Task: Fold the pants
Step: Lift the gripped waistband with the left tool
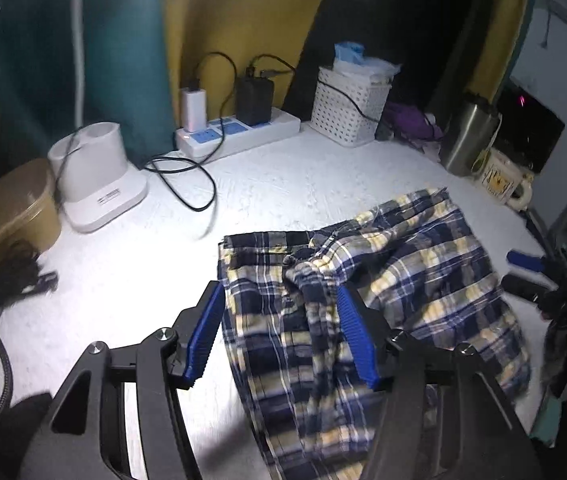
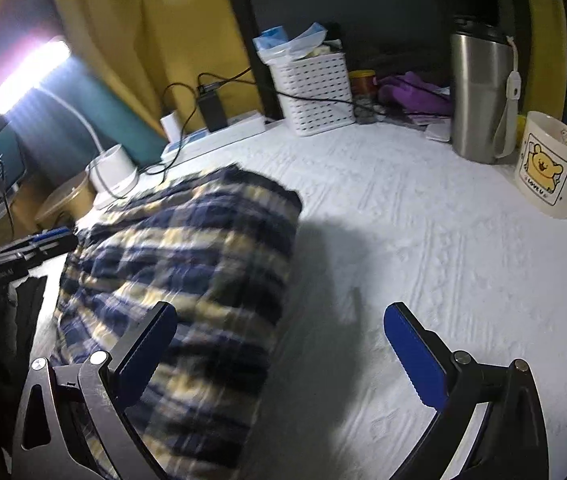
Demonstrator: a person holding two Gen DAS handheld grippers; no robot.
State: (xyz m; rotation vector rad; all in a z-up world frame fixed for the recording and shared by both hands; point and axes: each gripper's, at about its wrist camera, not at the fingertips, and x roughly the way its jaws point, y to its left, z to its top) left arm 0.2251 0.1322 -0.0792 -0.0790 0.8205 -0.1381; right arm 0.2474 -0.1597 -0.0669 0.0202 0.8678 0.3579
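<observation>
Plaid pants [image 1: 383, 280] in navy, yellow and white lie crumpled on the white table [image 1: 131, 280], one part folded over the other. My left gripper [image 1: 279, 294] hangs over their near end, open; a bunched ridge of cloth lies between the blue pads and brushes the right pad [image 1: 357, 336]. In the right wrist view the pants [image 2: 187, 248] are blurred at left. My right gripper [image 2: 279, 312] stands wide open there, its left finger [image 2: 147, 352] over the cloth and its right finger over bare table. The right gripper's fingertips [image 1: 523, 262] show beyond the pants' right edge.
At the back stand a power strip [image 1: 239, 132] with chargers and cables, a white lamp base [image 1: 95, 176], a white basket [image 1: 347, 108], a steel tumbler [image 2: 479, 92] and a bear mug [image 2: 551, 164]. A tan box [image 1: 7, 216] sits at left.
</observation>
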